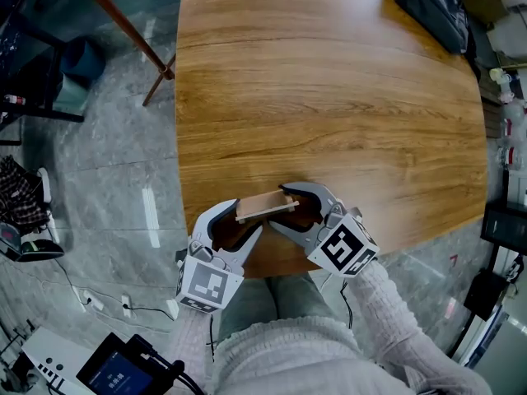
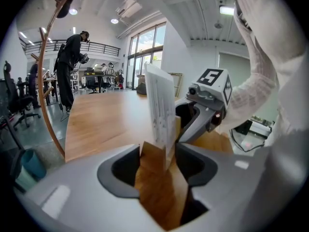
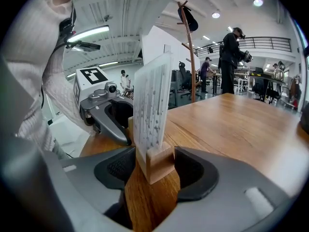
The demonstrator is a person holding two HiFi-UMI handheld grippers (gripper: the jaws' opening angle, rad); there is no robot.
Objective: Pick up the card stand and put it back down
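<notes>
standing on the worktop (image 1: 329, 97): the card stand (image 1: 265, 205), close to the near edge, right in front of the person holding the tools.
card stand: a small pale wooden base (image 3: 157, 164) with a white printed card (image 3: 152, 108) upright in its slot; the print is too small to read.
left tool (image 1: 249, 217): jaws spread wide around one end of the base. in the left gripper view the block's end sits between the two tips, close to both pads, with no squeeze showing.
right tool (image 1: 284, 206): jaws spread wide too, around the other end. in the right gripper view the base rests on the wood between the pads, very near them, and is not lifted.
both tools: they face each other across the stand with tips nearly meeting, each sloping down toward the worktop.
marker cube (image 1: 206, 285): on the back of the left tool; a second one sits on the back of the right tool.
sleeve (image 1: 387, 303): white knit, behind the right tool.
bag (image 1: 432, 6): black, at the worktop's far right corner, well apart from the stand.
coat stand (image 1: 123, 23): wooden, on the grey floor (image 1: 107, 179) to the left.
person (image 3: 231, 62): in dark clothes, standing beyond the far end.
</notes>
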